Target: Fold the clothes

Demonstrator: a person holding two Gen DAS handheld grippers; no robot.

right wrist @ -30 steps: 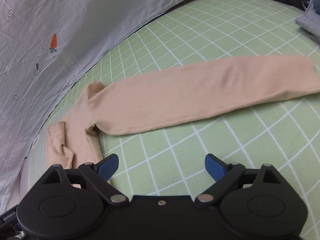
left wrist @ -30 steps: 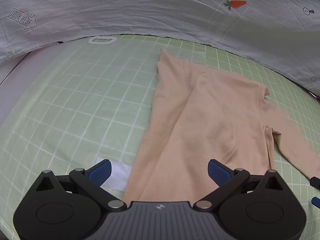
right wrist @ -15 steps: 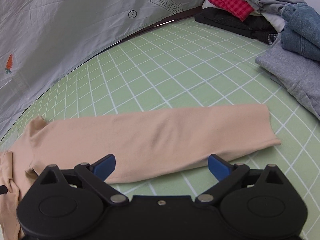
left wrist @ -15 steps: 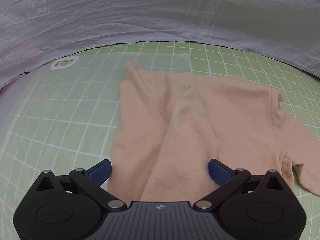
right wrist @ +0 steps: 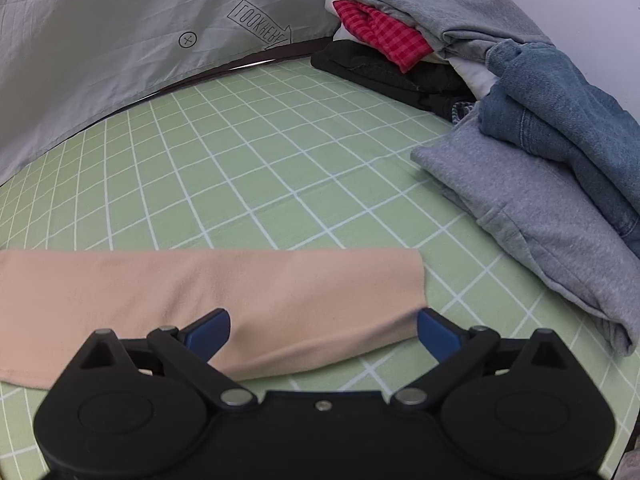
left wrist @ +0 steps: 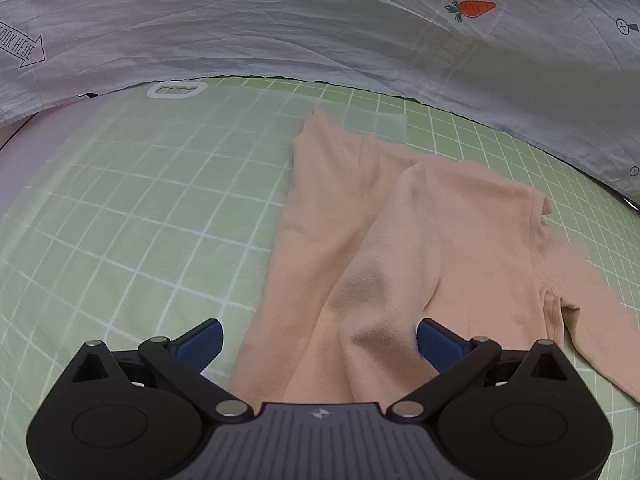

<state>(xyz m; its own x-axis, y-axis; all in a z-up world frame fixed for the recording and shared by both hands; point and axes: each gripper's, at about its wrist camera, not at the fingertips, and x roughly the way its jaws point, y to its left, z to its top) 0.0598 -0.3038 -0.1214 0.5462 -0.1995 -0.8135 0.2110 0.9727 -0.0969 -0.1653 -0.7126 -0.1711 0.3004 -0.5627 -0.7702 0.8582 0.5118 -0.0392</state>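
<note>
A peach long-sleeved top (left wrist: 400, 232) lies on the green checked mat (left wrist: 140, 208), its body partly folded over itself. My left gripper (left wrist: 318, 340) is open just above the near part of the body, blue pads wide apart with cloth below the gap. In the right wrist view one sleeve (right wrist: 208, 292) lies stretched flat from the left edge, its cuff end at the right. My right gripper (right wrist: 324, 332) is open over the sleeve near the cuff, the right pad at the cuff's corner; neither pad presses the cloth.
A grey printed sheet (left wrist: 280, 32) hangs along the mat's far edge. At the right stands a pile of folded clothes: a grey sweatshirt (right wrist: 532, 216), blue denim (right wrist: 560, 104), a red checked piece (right wrist: 380, 36) and black fabric (right wrist: 372, 68). A white tag (left wrist: 176, 90) lies at the mat's far left.
My right gripper swung right along the sleeve to its cuff end, bringing the clothes pile into view. My left gripper shifted sideways over the top's body and back, staying open.
</note>
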